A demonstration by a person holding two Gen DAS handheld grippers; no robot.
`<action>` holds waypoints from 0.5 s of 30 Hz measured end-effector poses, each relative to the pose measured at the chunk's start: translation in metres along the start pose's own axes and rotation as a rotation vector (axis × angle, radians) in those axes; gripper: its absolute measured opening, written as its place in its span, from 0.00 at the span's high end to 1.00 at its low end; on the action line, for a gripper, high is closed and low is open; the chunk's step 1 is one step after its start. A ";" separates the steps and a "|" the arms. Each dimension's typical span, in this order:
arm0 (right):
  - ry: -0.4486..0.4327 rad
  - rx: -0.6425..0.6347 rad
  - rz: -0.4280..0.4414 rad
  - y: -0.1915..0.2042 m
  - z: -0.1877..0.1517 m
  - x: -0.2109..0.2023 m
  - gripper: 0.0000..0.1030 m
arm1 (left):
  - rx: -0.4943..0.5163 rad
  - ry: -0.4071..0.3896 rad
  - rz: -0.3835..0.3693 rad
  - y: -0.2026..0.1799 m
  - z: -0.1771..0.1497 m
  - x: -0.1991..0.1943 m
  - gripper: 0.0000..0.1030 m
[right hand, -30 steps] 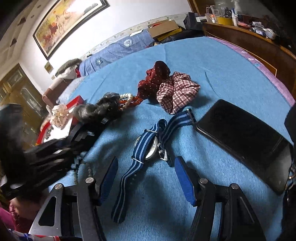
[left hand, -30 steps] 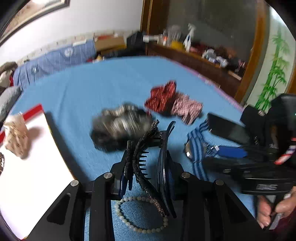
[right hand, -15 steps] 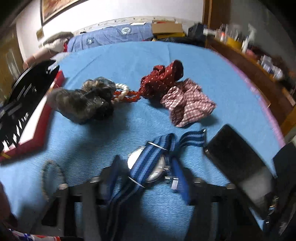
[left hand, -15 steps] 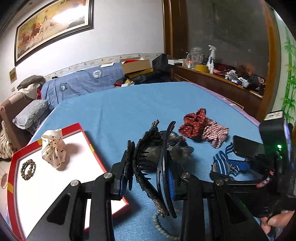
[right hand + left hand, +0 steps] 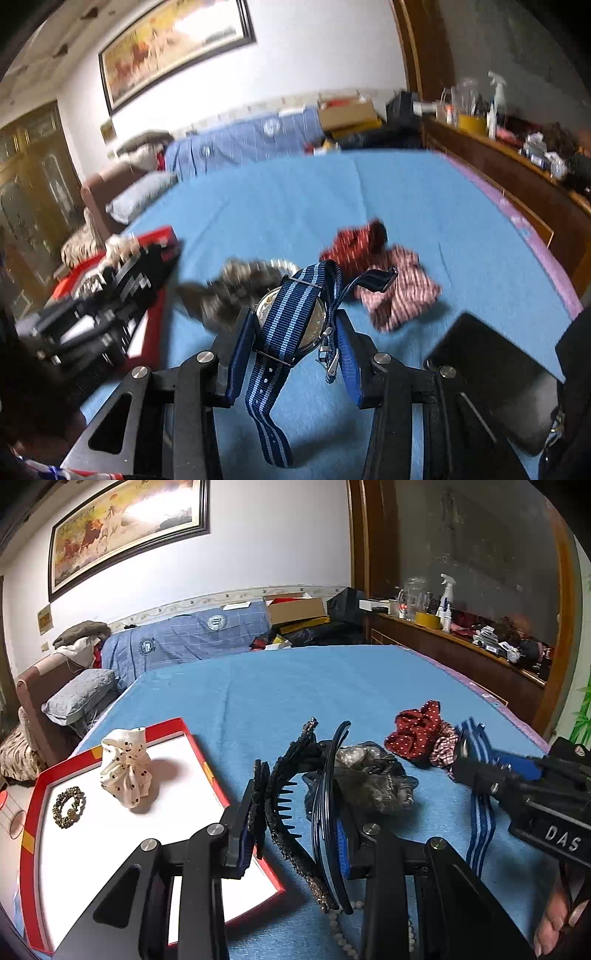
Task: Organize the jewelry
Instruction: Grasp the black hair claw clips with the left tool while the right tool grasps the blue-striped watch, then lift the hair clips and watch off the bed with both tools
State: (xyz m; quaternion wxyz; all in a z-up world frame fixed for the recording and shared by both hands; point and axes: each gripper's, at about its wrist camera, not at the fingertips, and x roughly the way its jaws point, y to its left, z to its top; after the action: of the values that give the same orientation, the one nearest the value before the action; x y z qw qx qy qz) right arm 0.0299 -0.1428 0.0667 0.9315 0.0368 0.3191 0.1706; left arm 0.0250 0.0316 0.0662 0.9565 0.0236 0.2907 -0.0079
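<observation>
Bedroom, cluttered. Blue blanket (image 5: 295, 686) spread over the bed; framed horse painting (image 5: 125, 528) on the white wall, wooden shelf (image 5: 454, 642) with spray bottle and jars at right, grey pillow (image 5: 79, 696) at far left.

Red-rimmed tray (image 5: 33, 797) with white floor lying on the blanket at left; cream dotted scrunchie (image 5: 125, 768) and small gold ring-shaped piece (image 5: 68, 806) inside it, apart. Red dotted scrunchie (image 5: 419, 729) touching a plaid one (image 5: 400, 290) on the blanket at right; grey scrunchie (image 5: 369, 775) nearer; dark phone (image 5: 495, 384) at right edge.

Left gripper (image 5: 297, 825): jaws clenched on hair clips (image 5: 291, 805), long axes running up and away from the camera, comb teeth facing right, held above the tray's near edge and a pale bead strand (image 5: 343, 934).

Right gripper (image 5: 291, 339): jaws grasping striped watch (image 5: 291, 317) by its case, lifted off the blanket. Strap's long axis roughly along the gripper, one end draped down toward the camera, buckle end dangling right.
</observation>
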 end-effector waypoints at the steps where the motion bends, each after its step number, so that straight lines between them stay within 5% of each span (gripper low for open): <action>1: -0.022 0.003 0.007 0.001 0.001 -0.001 0.55 | 0.001 0.000 0.004 0.000 0.000 0.000 0.68; 15: -0.023 0.024 0.118 0.001 -0.006 0.004 0.55 | 0.015 -0.007 0.069 0.001 -0.001 0.006 0.68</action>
State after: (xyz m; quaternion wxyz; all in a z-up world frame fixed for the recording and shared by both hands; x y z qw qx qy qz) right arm 0.0289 -0.1406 0.0600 0.9229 0.0688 0.3076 0.2210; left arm 0.0295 0.0330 0.0617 0.9570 0.0407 0.2863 0.0230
